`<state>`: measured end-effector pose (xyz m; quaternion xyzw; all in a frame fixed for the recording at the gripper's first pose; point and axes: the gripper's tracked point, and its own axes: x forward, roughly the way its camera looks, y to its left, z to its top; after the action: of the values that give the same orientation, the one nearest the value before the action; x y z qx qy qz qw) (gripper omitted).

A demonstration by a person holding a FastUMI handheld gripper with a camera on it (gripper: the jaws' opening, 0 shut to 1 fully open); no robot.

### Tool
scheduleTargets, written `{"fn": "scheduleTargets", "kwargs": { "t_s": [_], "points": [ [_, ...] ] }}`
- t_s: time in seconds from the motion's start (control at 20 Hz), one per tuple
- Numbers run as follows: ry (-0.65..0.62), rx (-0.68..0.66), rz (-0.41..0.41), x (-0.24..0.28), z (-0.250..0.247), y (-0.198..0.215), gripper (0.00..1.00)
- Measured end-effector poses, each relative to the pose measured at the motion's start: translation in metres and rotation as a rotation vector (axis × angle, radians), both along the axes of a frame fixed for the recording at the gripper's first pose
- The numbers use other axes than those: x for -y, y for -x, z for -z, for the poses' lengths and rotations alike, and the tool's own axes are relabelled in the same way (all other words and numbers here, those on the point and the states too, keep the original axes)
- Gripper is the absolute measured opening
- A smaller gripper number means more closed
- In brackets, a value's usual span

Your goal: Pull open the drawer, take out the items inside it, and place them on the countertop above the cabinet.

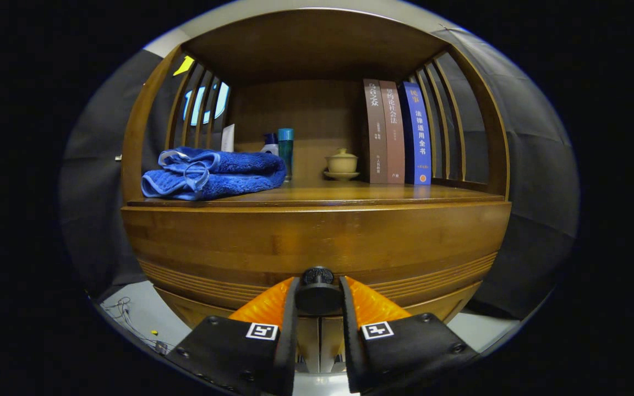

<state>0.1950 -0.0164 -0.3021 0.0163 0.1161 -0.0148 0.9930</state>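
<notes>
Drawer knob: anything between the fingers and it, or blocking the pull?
Nothing visible. The gripper has its fingers on either side of the dark round drawer knob, apparently pressing on it. The drawer front is shut. The blue towel, teacup and books sit on the countertop above, out of the pull path.

Gripper (318, 300) at bottom centre of the frame, with two fingers (289, 330) that run forward side by side. Ribbed, ridged surface on the outer part of each finger. Behind them two blocky mounts (229, 346) with round screws along the edges. On each mount one small square marker (262, 331), a black-and-white pattern.
</notes>
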Motion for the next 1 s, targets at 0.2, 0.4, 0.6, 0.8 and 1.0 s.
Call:
{"fn": "scheduleTargets", "kwargs": {
  "t_s": [0.2, 0.4, 0.6, 0.8, 1.0],
  "points": [
    [-0.028, -0.018, 0.008, 0.000, -0.001, 0.010, 0.33],
    [-0.033, -0.013, -0.003, 0.002, -0.004, 0.051, 0.33],
    [-0.062, -0.031, 0.004, 0.003, -0.007, 0.092, 0.33],
    [-0.057, -0.035, -0.004, 0.003, -0.010, 0.125, 0.33],
    [-0.073, -0.055, -0.005, 0.004, -0.012, 0.149, 0.33]
  ]
}}
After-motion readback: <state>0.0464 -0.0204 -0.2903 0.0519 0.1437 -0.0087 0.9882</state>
